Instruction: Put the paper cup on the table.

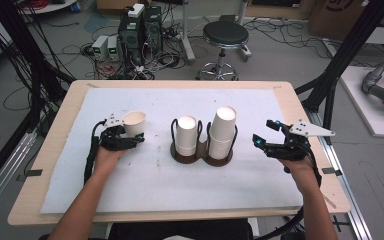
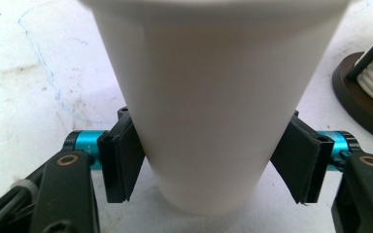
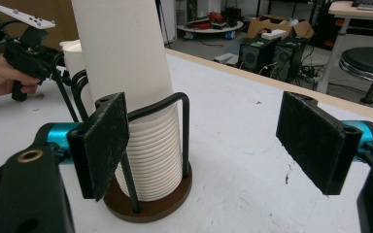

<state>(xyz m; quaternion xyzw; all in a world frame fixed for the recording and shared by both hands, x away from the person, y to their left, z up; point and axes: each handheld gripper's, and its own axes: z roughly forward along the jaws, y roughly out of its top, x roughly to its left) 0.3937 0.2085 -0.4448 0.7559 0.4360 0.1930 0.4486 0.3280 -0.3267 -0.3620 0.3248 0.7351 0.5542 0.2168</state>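
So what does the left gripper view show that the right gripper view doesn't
Left gripper view alone: the single white paper cup standing on the white table cover, gripped low between the left gripper pads.

Right gripper view alone: the open right gripper, the tall stack of white paper cups, two black computer towers, a round black stool.

Both: the dark brown round holder base with black wire loops, and ribbed cup rims stacked inside it.

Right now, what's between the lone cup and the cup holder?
Nothing: bare white sheet between the single cup and the holder, seen from the high view.
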